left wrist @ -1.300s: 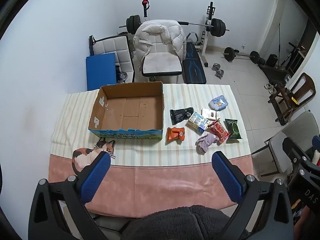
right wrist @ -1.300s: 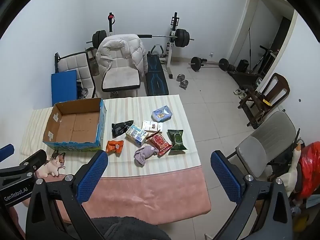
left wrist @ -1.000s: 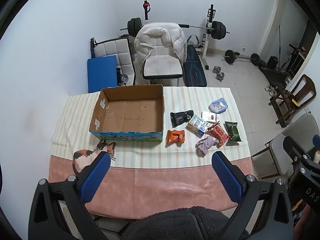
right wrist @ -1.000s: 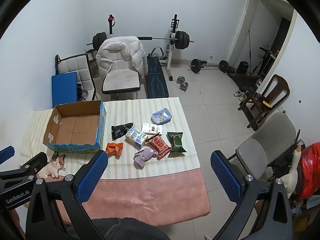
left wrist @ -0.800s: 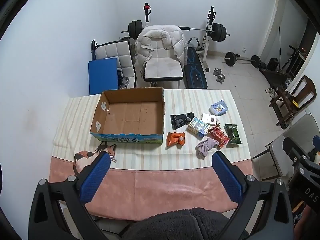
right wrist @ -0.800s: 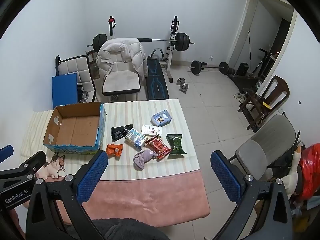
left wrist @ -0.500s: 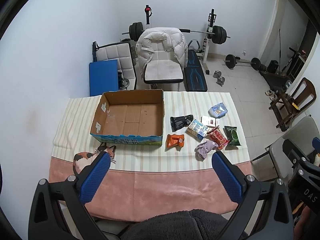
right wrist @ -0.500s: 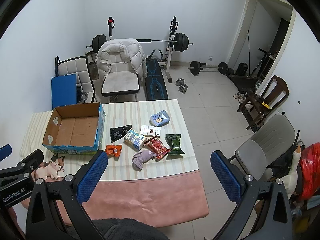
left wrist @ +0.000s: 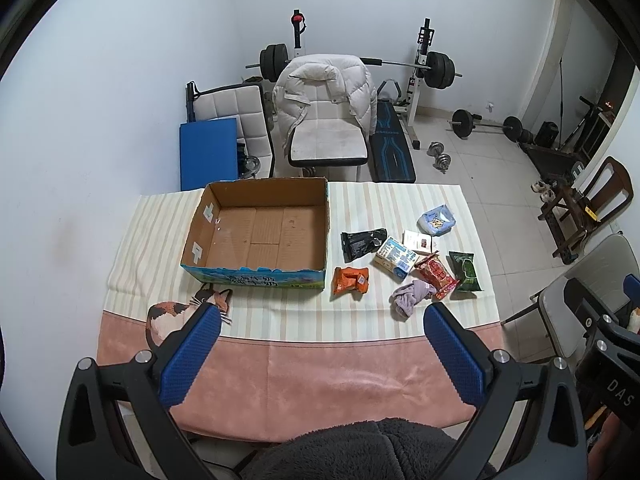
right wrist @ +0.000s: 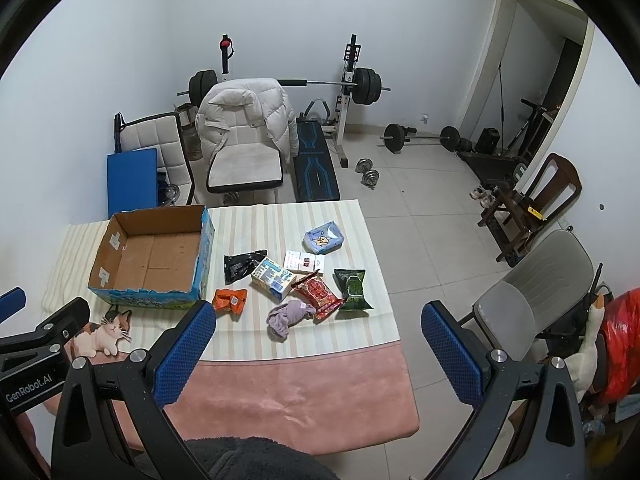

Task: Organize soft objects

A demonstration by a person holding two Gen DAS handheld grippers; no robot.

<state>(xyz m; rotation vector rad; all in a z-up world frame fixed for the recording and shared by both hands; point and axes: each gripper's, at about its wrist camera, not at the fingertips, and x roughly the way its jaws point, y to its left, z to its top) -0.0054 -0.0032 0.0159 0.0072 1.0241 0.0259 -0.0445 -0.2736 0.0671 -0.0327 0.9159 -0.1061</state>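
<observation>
An open cardboard box (left wrist: 260, 232) (right wrist: 152, 256) stands empty at the left of the table. A plush cat (left wrist: 172, 312) (right wrist: 104, 332) lies in front of it. To the right lie a purple cloth (left wrist: 410, 296) (right wrist: 288, 314), an orange packet (left wrist: 350, 280) (right wrist: 230, 300), a black packet (left wrist: 362, 242), a white-blue carton (left wrist: 396, 258), a red packet (left wrist: 436, 274), a green packet (left wrist: 464, 270) and a blue tissue pack (left wrist: 438, 218). My left gripper (left wrist: 320, 354) and right gripper (right wrist: 316, 354) are open and empty, high above the table's near edge.
The table has a striped cloth (left wrist: 392, 200) over a pink cover (left wrist: 320, 376). Behind it stand a white chair with a jacket (left wrist: 326, 120), a weight bench (left wrist: 394, 152) and barbells. A grey chair (right wrist: 532, 280) stands to the right of the table.
Both grippers have risen and pulled back from the table, so the objects look smaller. Nothing on the table has moved.
</observation>
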